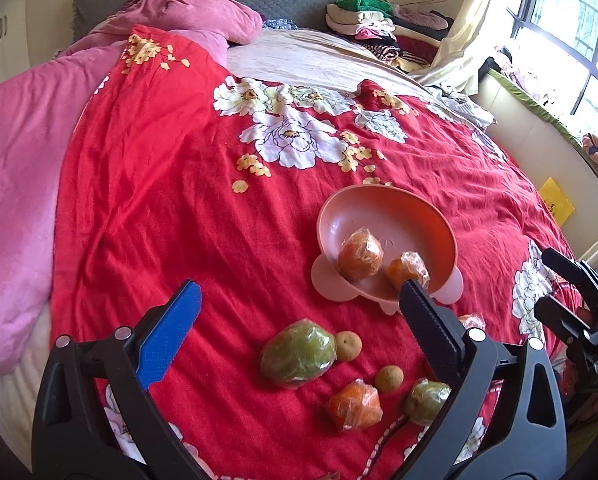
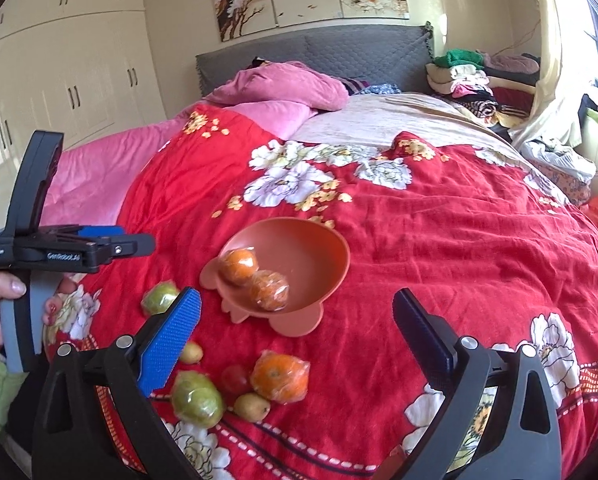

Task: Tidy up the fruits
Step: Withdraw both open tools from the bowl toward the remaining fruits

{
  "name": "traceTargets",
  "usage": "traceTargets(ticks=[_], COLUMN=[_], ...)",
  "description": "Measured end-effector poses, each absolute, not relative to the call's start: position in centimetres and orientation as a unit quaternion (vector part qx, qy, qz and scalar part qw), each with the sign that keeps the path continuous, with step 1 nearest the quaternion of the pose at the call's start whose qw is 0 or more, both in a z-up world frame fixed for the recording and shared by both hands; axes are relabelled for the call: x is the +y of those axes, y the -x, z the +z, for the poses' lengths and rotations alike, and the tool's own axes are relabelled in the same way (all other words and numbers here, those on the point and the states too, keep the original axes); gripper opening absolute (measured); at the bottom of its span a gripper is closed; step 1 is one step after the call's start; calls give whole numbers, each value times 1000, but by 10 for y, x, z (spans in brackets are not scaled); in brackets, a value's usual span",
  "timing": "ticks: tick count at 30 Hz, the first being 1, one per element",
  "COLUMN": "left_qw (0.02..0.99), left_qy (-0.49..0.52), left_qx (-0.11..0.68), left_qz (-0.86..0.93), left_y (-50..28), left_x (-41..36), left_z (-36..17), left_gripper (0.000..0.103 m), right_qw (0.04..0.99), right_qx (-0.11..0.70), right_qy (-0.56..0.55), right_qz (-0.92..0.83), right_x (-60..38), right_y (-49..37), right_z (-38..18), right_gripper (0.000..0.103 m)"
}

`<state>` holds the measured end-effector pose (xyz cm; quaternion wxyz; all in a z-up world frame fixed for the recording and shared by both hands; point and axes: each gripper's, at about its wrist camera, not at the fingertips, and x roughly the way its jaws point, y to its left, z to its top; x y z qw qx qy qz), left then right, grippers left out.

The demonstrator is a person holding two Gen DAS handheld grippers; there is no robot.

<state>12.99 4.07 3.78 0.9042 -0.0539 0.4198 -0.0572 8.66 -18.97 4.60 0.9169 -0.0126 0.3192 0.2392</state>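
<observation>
2 wrapped oranges sit in the pink bowl (image 2: 323,276); the other fruit lies loose on the red bedspread (image 1: 171,184).

Nearest, a wrapped orange (image 2: 279,376) wants a straddling, gentle squeeze so the film doesn't slip. Left gripper (image 1: 299,316) and right gripper (image 2: 295,316) both gape, holding nothing. Only the right view shows the small red fruit (image 2: 235,378); only the left shows 2 brown longan-like fruits (image 1: 348,345).

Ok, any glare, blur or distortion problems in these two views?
Left wrist view: the window is blown out, fisheye bends the bed edges, and the bowl and fruit stay sharp. Right wrist view: light is even, the plastic wrap glints on the orange, and the green fruit nearest the lens is slightly soft.
</observation>
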Motion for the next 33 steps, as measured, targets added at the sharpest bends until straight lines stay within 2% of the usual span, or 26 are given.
traceTargets(ticks=[33], left_qw=[885], left_qy=[14], left_qx=[462], left_qz=[-53], left_y=[-87], left_x=[40], left_z=[-3], left_gripper=[93], right_qw=[875], right_qx=[377], right_qy=[53], right_qz=[299], right_x=[-139], right_y=[-35], right_z=[12], right_gripper=[97])
